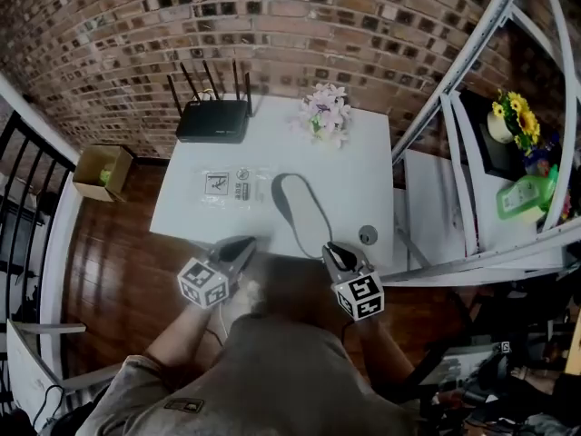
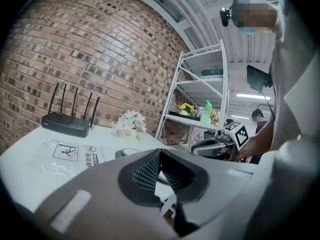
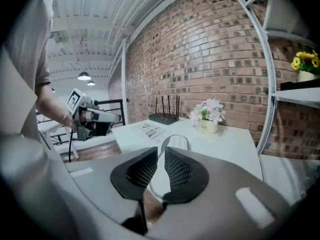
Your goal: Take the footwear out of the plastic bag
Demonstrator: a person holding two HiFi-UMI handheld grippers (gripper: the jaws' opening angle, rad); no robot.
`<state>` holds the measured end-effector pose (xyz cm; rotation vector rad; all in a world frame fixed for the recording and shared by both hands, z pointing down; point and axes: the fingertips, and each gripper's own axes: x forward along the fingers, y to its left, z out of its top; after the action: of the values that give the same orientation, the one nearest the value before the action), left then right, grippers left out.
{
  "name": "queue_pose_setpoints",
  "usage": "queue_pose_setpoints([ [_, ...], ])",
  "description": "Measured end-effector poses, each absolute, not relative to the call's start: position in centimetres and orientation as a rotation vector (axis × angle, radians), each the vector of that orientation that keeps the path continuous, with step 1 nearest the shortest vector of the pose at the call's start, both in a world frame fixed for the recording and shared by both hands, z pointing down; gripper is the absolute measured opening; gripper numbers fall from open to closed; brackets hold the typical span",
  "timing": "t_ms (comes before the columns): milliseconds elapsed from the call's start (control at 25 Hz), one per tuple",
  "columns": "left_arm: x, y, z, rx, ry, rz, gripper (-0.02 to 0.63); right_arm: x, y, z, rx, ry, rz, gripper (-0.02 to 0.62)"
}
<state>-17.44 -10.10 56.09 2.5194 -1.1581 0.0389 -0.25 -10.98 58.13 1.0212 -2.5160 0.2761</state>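
Here: both sets of jaws empty, grey slipper (image 1: 302,212) lying flat on the white counter (image 1: 363,180).
Left gripper (image 2: 159,170) jaws pressed together on nothing; right gripper (image 3: 161,166) jaws a narrow slit apart, nothing between. Both hover at the counter's near edge. Slipper lies just beside the flat plastic bag (image 1: 229,187); router (image 1: 213,116) and flower pot (image 1: 325,113) stand behind.

Brick wall (image 1: 272,25) behind white table (image 1: 363,180), wooden floor (image 1: 118,243).

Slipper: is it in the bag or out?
Out. The slipper lies bare on the table, beside the flat bag.
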Motion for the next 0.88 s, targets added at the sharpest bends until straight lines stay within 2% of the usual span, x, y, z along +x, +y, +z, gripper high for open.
queue_pose_setpoints([
  [200,-13.7,-6.2,54.9,2.517,-1.204,0.014,0.002,1.6,-7.7,55.3,1.033,-2.628,0.310,0.015],
  [520,-10.3,0.8,53.6,2.498,-1.283,-0.019,0.002,2.8,-1.3,52.9,0.955,-2.752,0.339,0.014],
  [880,-10.6,4.0,51.6,2.528,-1.295,-0.035,0.002,2.4,2.1,51.3,0.958,-2.787,0.350,0.014],
])
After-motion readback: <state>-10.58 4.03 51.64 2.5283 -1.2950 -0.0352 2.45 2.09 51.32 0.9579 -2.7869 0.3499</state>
